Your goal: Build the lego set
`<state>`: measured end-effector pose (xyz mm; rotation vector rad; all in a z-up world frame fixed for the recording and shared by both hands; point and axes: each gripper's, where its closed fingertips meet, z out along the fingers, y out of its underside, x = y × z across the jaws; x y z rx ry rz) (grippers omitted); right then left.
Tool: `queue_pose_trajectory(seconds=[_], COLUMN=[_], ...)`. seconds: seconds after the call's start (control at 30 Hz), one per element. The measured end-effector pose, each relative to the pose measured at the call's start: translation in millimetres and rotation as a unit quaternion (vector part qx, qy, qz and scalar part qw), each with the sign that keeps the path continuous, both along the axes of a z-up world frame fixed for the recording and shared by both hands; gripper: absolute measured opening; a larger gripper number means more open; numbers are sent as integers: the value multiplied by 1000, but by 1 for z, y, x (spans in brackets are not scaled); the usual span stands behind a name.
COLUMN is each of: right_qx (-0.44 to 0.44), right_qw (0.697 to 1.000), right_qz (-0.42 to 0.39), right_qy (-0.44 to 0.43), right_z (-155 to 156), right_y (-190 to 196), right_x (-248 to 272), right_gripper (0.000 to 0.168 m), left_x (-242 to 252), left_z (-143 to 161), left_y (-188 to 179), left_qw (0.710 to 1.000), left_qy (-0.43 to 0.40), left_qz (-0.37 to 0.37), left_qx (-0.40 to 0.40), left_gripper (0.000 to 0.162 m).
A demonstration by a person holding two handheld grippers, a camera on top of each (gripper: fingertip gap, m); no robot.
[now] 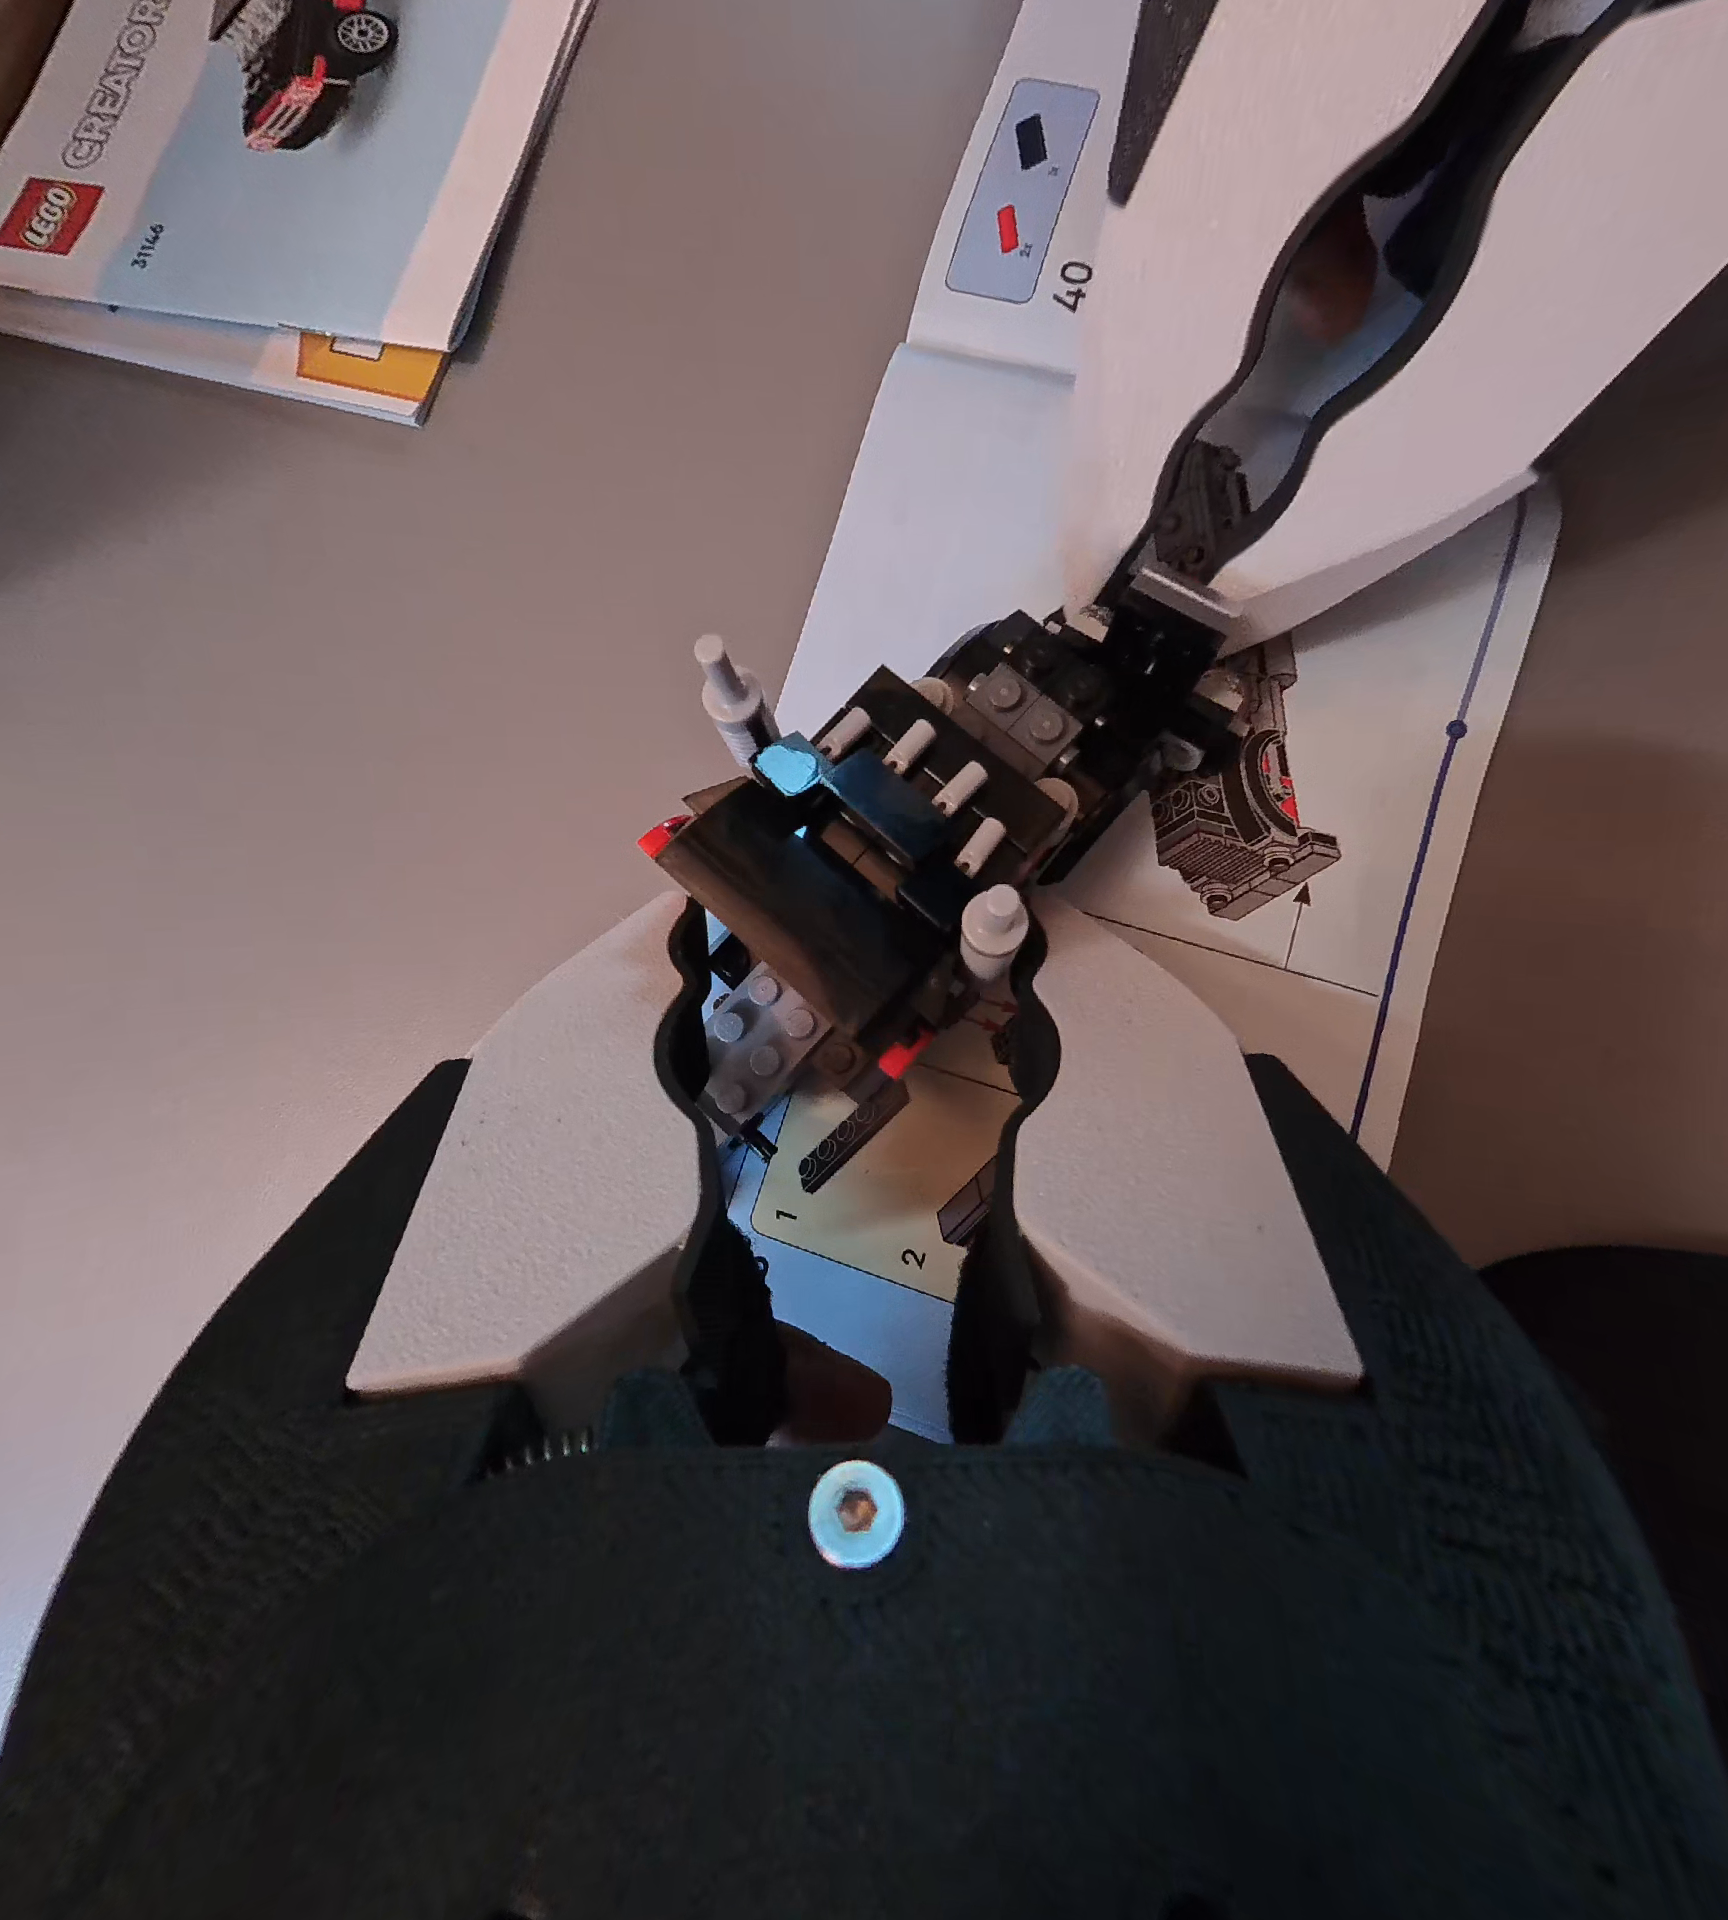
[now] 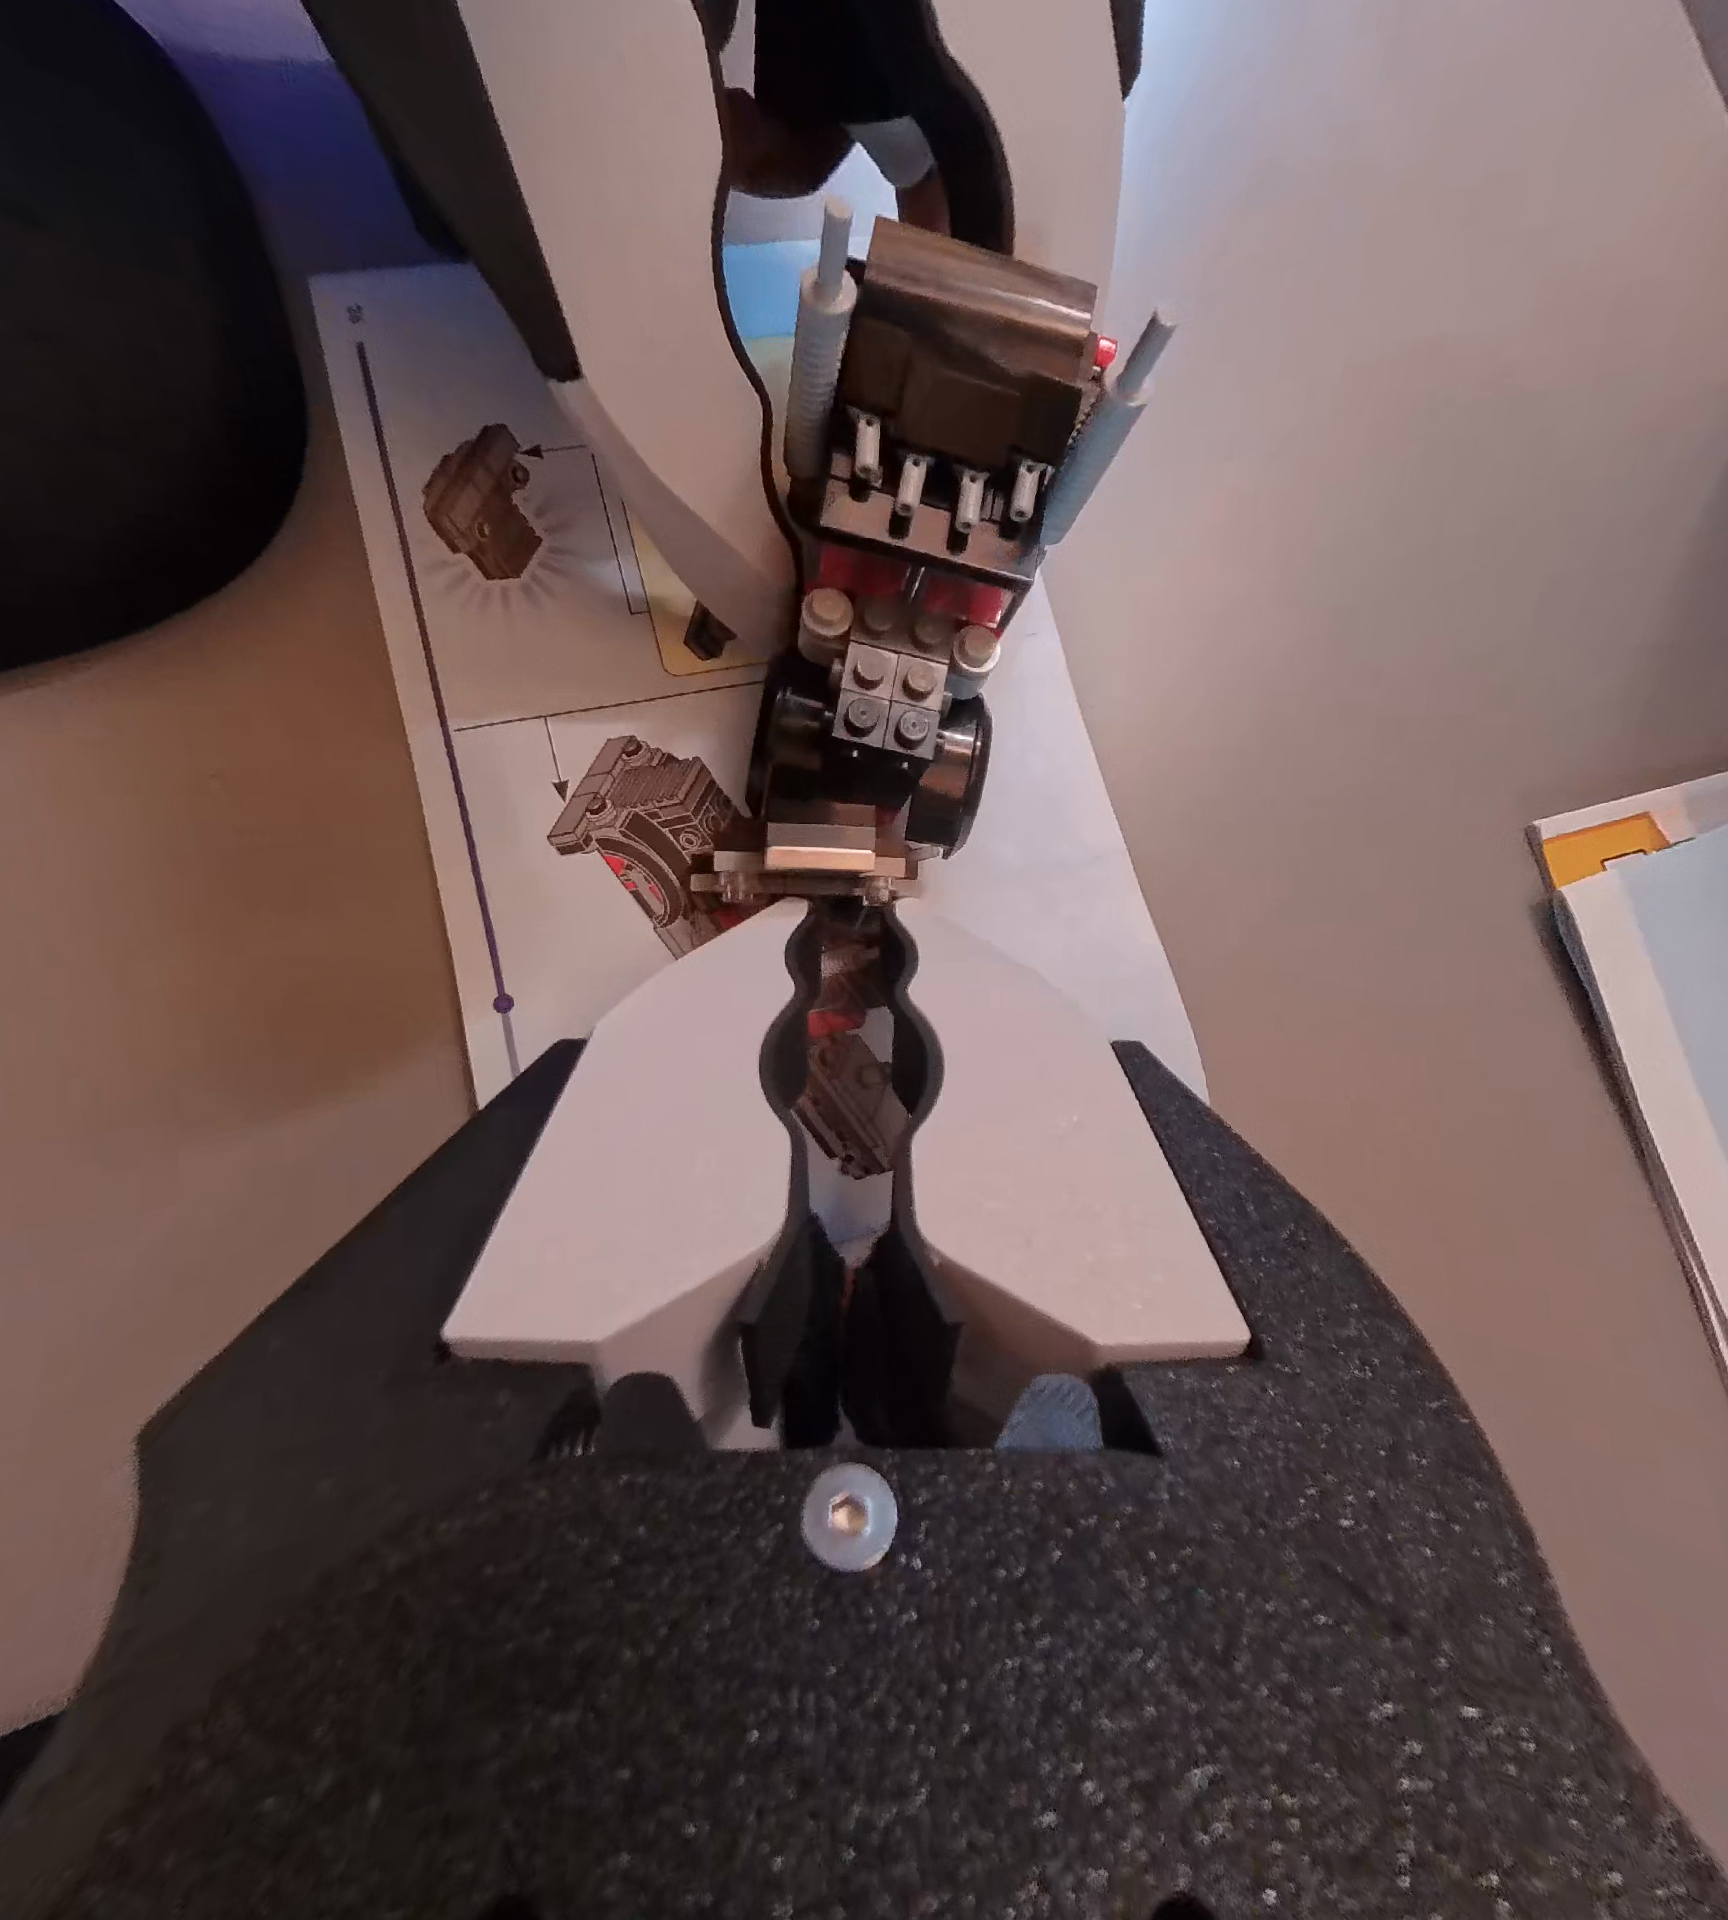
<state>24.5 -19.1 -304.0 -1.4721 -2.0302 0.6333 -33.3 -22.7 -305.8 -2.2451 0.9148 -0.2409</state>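
Note:
A half-built black lego car [image 1: 901,831] with grey studs, grey upright pins and small red pieces hangs above the open instruction booklet [image 1: 943,488]. My left gripper [image 1: 855,935] is shut on its wide black end. My right gripper [image 1: 1166,592] comes in from the upper right and is shut on the narrow end, at a light grey plate. In the right wrist view the same car [image 2: 901,582] runs away from my right gripper [image 2: 844,894], and my left gripper [image 2: 927,312] clamps its far end. The car's underside is hidden.
A stack of closed lego booklets [image 1: 247,197] lies at the upper left on the grey table [image 1: 216,779], and shows at the right edge of the right wrist view [image 2: 1691,1039]. A dark rounded object [image 2: 60,364] sits beyond the table edge. Tip to tip, the grippers are about 7 cm apart.

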Motion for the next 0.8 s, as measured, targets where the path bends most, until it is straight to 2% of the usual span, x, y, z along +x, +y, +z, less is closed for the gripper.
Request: queue_pose_trajectory(seconds=[0.17,0.27,0.33,0.37,0.6,0.8], right_qx=[-1,-46,-43,-32,-31,-12], right_qw=[1000,998,997,997,997,996], right_qz=[-2,2,0,-1,17,11], right_qy=[-13,30,59,67,75,82], right_z=[2,14,20,22,20,21], right_y=[-2,-13,-13,-10,-10,-8], right_x=[12,11,6,4,-3,-7], right_gripper=[15,31,44,45,17,17], left_x=[1,1,1,2,2,2], left_z=[0,0,0,0,0,0], left_y=[-4,-6,-6,-6,-6,-6], left_qw=[1000,1000,1000,1000,1000,1000], left_qy=[-1,-1,-2,-2,-2,-1], left_qz=[-11,-19,-23,-24,-24,-27], left_qx=[-5,-5,-3,-2,-3,-1], left_gripper=[56,56,56,56,56,55])
